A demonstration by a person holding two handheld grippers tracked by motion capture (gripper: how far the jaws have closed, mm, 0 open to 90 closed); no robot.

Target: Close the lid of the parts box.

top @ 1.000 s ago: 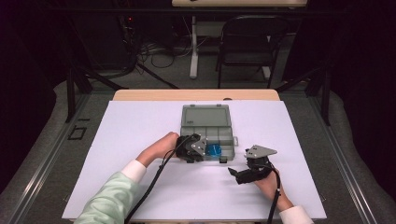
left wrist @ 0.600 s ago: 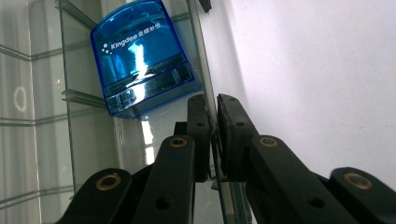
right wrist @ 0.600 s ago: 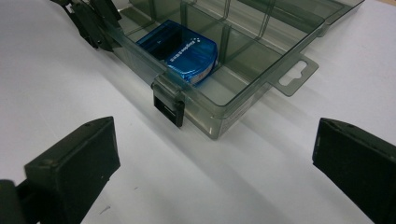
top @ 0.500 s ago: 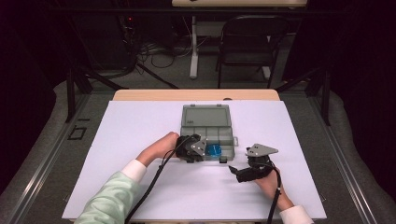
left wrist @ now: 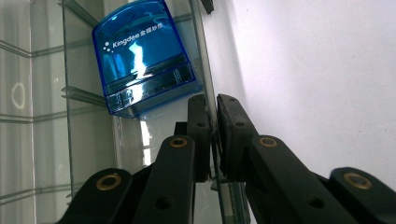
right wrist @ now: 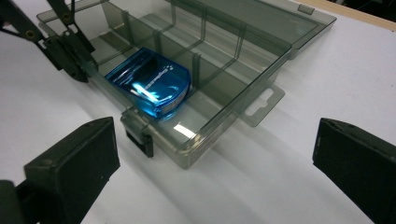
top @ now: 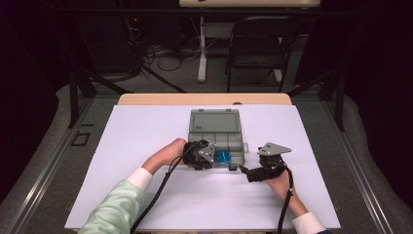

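An open box (top: 214, 122) of clear grey plastic with several compartments lies at mid table, its lid folded back. A blue translucent case (top: 223, 157) with white lettering rests in a front compartment (left wrist: 140, 56) (right wrist: 152, 84). My left gripper (top: 211, 158) is shut on the box's thin front wall (left wrist: 207, 79), just beside the blue case, one jaw inside the box and one outside (left wrist: 215, 105). My right gripper (top: 242, 169) stands open just off the box's front right corner, pointing at it (right wrist: 215, 140); nothing is between its jaws. My left gripper (right wrist: 77, 60) also appears in the right gripper view, clamped on that wall.
The box sits on a white sheet (top: 146, 131) that covers a wooden table (top: 204, 99). A dark latch (right wrist: 140, 137) and a hang tab (right wrist: 266, 105) stick out of the box's front. Behind the table stand a black chair (top: 258, 48) and floor cables (top: 160, 58).
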